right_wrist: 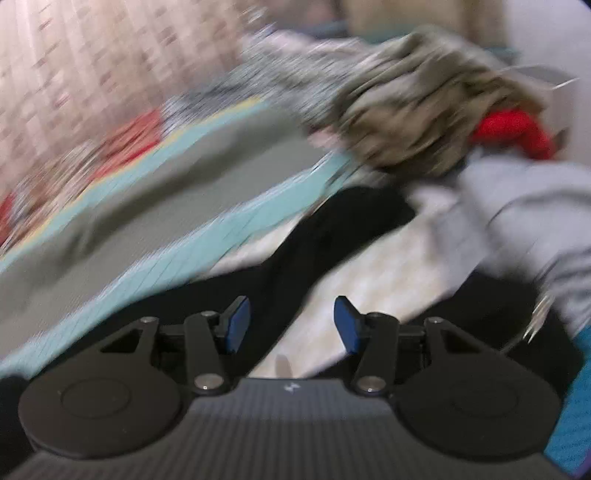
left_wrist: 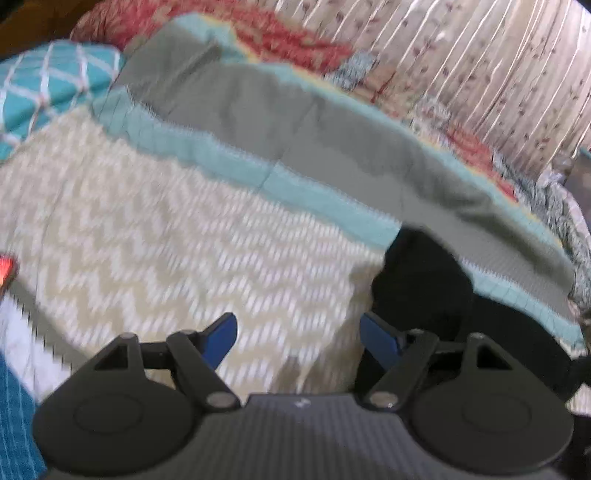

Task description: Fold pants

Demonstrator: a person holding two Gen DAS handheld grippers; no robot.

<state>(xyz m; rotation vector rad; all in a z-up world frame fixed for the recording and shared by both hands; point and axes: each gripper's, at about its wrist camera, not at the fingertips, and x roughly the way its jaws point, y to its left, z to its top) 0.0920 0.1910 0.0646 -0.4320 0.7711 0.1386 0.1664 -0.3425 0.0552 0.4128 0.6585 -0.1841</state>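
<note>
A long olive-grey pair of pants (left_wrist: 295, 122) lies flat along the teal band of the bedspread (left_wrist: 229, 162), and shows blurred in the right wrist view too (right_wrist: 155, 199). A black garment (left_wrist: 417, 280) lies crumpled beside its near end. My left gripper (left_wrist: 298, 325) hovers over the cream chevron bedspread (left_wrist: 147, 229), open, with nothing between its blue pads (left_wrist: 221, 339). My right gripper (right_wrist: 291, 306) is open as well, over a strip of the black garment (right_wrist: 332, 229) and cream cover, gripping nothing.
A heap of clothes sits at the right: tan cloth (right_wrist: 424, 110), a red piece (right_wrist: 513, 133) and a light grey garment (right_wrist: 517, 206). A teal lattice pillow (left_wrist: 55, 81), a red floral quilt (left_wrist: 221, 29) and a pleated curtain (left_wrist: 461, 55) lie beyond.
</note>
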